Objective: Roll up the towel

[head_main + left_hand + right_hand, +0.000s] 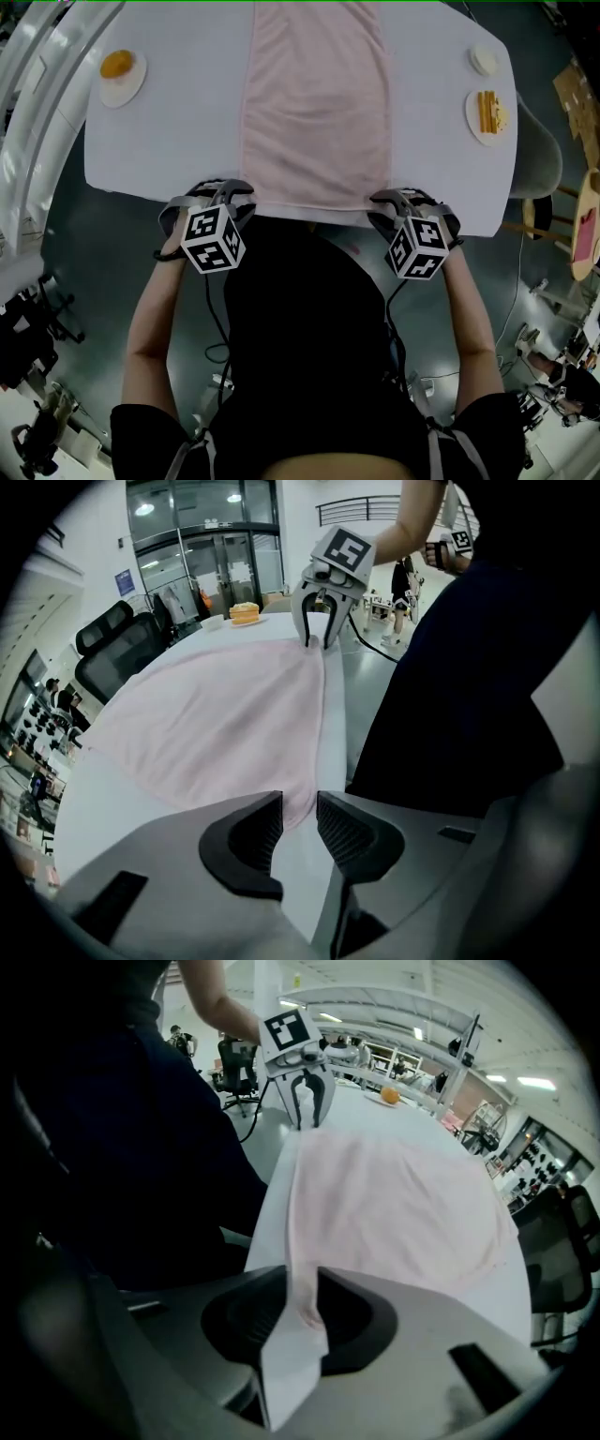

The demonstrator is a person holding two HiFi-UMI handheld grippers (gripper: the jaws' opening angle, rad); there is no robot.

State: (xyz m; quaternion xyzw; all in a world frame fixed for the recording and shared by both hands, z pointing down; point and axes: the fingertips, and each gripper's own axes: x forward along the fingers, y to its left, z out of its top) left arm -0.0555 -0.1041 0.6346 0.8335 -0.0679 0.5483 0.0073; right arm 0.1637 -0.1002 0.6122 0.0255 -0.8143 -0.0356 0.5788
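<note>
A pale pink towel lies flat down the middle of the white table, its near edge at the table's front edge. My left gripper points steeply down at the towel's near left corner. In the left gripper view that corner sits between the narrowed jaws, with a gap still showing. My right gripper stands at the near right corner. In the right gripper view that corner hangs between its jaws, which are also apart. Each gripper shows in the other's view.
A plate with an orange item sits at the table's far left. A plate with yellow-orange food and a small white dish sit at the far right. A grey chair stands off the right edge. The person's dark torso is close against the front edge.
</note>
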